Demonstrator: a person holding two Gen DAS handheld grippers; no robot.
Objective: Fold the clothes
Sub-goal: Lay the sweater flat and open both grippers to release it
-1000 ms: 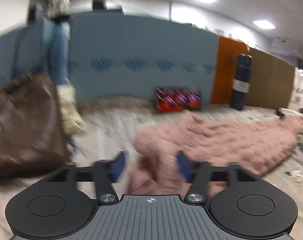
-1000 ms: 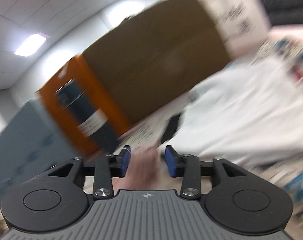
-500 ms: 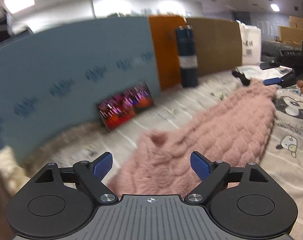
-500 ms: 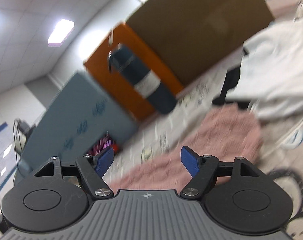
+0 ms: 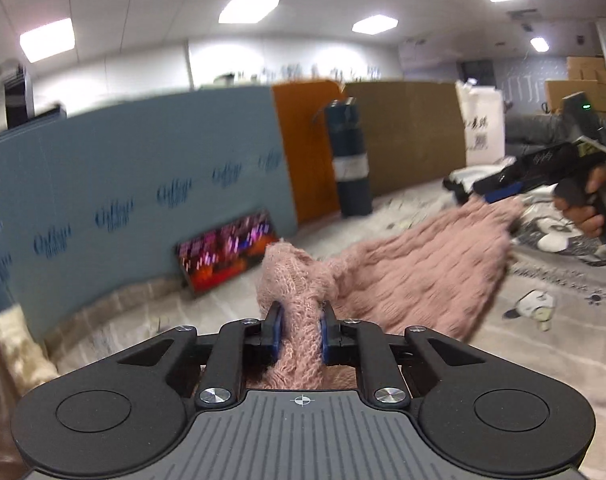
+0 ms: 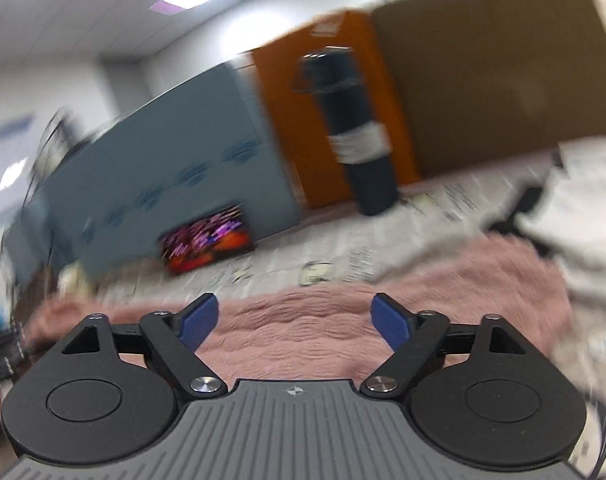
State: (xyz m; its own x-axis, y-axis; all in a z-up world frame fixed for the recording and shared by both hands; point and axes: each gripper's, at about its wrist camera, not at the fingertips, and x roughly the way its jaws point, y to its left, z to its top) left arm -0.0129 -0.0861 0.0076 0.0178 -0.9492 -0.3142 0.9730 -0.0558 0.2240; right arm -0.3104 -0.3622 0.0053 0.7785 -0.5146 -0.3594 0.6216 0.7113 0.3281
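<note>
Work surface is a bed-like top covered with a pale printed sheet [image 5: 551, 344] showing cartoon animal figures and text patches. Along its far edge stand a blue-grey panel [image 5: 151, 168] with repeated dark logos, an orange panel [image 5: 307, 148] and a brown cardboard sheet [image 5: 411, 132]; a dark navy flask [image 5: 349, 160] with a pale band stands upright against the orange panel, and a tablet with a lit red-purple screen [image 5: 227, 250] leans against the blue-grey one. Ceiling has recessed light panels; cardboard boxes are stacked at far right of the room. Pink knit sweater [image 5: 415, 264] is lifted off the sheet on the near side and stretched between the two tools. Left gripper [image 5: 299, 330] has its blue pads closed tightly on a bunched fold of the sweater. Right gripper [image 6: 293, 318] stands wide apart in its own view, nothing between the pads, with the sweater [image 6: 343, 320] spread just beyond and below them. In the left view the right gripper [image 5: 499, 192] meets the sweater's far corner, but actual contact cannot be confirmed. White garments [image 6: 583, 208] lie at the right edge, heavily blurred. A brown item at the left frame edge is cut off and unidentifiable. Right view is motion-smeared throughout.
</note>
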